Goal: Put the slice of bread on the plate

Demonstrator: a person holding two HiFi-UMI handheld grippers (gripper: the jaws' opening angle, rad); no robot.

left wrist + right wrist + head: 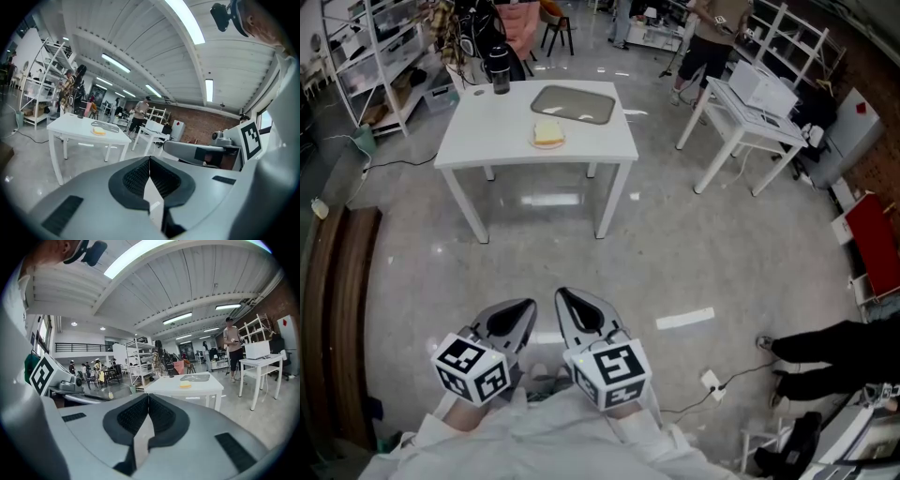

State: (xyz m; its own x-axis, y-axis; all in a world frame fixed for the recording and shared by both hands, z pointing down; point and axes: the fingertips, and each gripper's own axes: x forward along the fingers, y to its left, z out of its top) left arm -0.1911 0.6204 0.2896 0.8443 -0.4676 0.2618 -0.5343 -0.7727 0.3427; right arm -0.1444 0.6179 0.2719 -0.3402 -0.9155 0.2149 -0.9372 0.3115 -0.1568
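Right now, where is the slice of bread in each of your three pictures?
Head view: slice of bread at top centre, on the white table.
Left gripper view: small and far off, left of centre.
Right gripper view: small and far off, right of centre.
Shared landmark: the grey tray lying just behind it on the table.

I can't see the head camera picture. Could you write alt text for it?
A person's grey left gripper and right gripper, both shut and empty, point across a grey floor at a white table. On it sit a pale yellow slice of bread, a flat grey tray and a black cylindrical container.
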